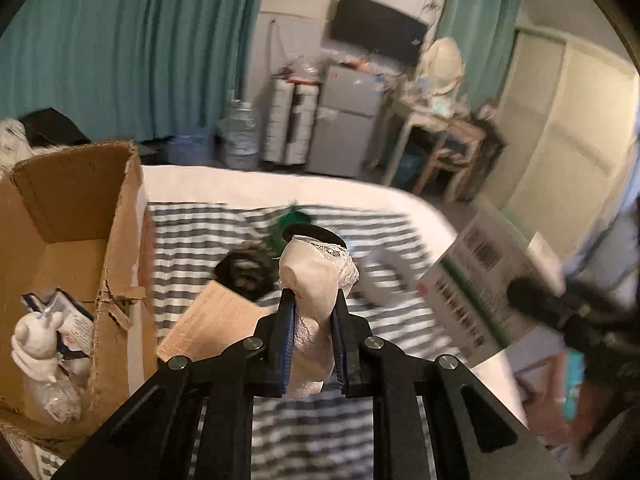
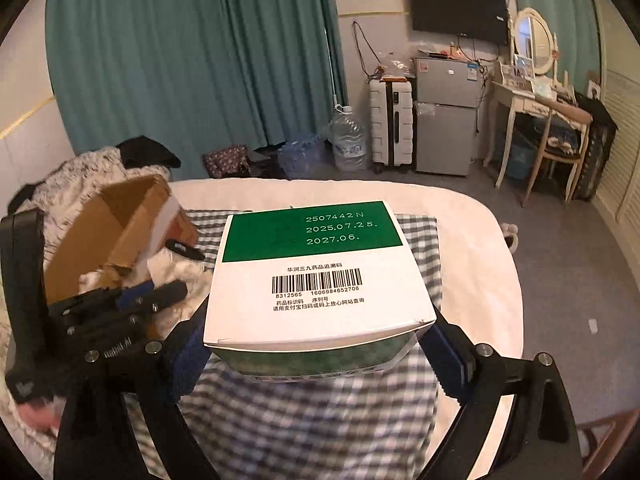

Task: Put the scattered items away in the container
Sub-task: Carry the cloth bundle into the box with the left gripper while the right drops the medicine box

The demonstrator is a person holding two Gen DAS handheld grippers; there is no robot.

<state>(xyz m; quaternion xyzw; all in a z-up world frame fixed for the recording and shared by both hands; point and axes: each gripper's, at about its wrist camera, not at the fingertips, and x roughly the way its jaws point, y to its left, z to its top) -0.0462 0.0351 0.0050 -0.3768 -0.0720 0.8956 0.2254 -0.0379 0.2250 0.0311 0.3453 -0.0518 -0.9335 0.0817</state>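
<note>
While the left gripper (image 1: 311,312) sits at the lower middle of the left wrist view, its jaws are closed almost fully on a cream lace-trimmed cloth item (image 1: 316,280), which bulges out above the blue pads and hangs below them. Behind it on the striped blanket (image 1: 192,232) lie a black ring-shaped object (image 1: 246,270), a tan flat card (image 1: 216,320) and a blurred green thing (image 1: 290,226). The cardboard box (image 1: 120,216) stands open at the left edge of that view, holding a white bottle-like item (image 1: 38,344) and a small printed packet (image 1: 66,316).

In the right wrist view, the right gripper (image 2: 320,344) fills the lower half, its jaws spread wide and pressed on either side of a green and white medicine carton (image 2: 316,276), barcode face up, above the checked blanket (image 2: 304,420) on the white bed (image 2: 472,240). The same carton shows blurred at the right of the left wrist view. At the left of the right wrist view, the left gripper appears beside the cardboard box, with white cloth between them.
</note>
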